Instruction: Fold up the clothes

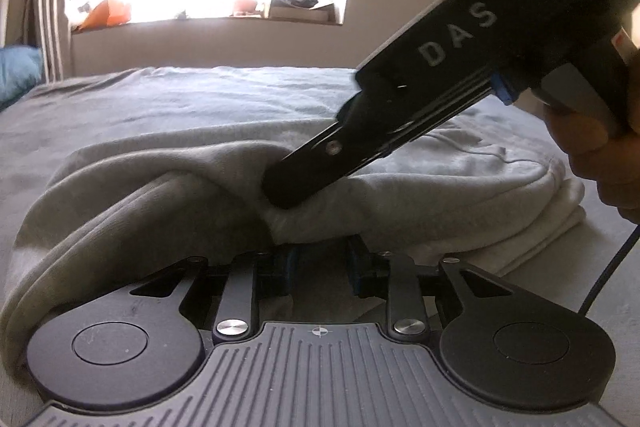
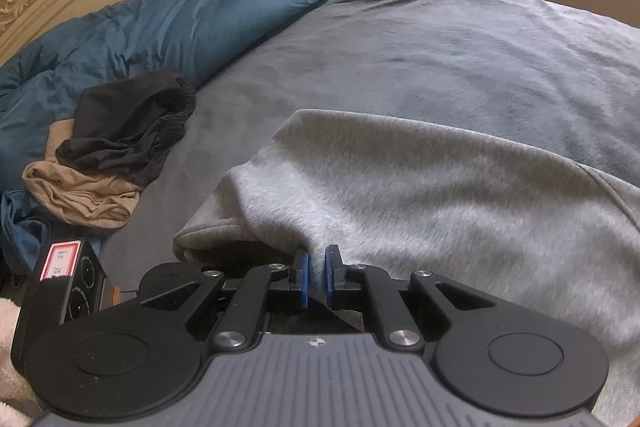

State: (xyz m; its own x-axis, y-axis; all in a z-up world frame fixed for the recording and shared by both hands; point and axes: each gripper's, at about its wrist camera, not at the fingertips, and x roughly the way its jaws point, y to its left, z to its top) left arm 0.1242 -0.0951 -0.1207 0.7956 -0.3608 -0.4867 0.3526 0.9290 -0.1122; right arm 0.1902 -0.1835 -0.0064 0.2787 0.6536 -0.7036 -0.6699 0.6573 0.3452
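A light grey sweatshirt (image 1: 420, 195) lies bunched on the bed; it also fills the right wrist view (image 2: 440, 187). My right gripper (image 2: 316, 275) is shut on a fold of its edge, blue pads pinching the cloth. In the left wrist view that right gripper (image 1: 280, 191) slants down from the upper right, its tip pressed into the fabric. My left gripper (image 1: 324, 263) sits low in front of the sweatshirt. Its fingers (image 1: 286, 267) stand apart and open, with cloth draped over their tips and a dark gap between them.
A grey blanket (image 2: 440, 47) covers the bed. A dark garment (image 2: 128, 131) and a tan one (image 2: 76, 195) lie piled at the left beside a blue duvet (image 2: 180, 23). A hand (image 1: 592, 147) holds the right gripper. A black labelled box (image 2: 64, 267) sits lower left.
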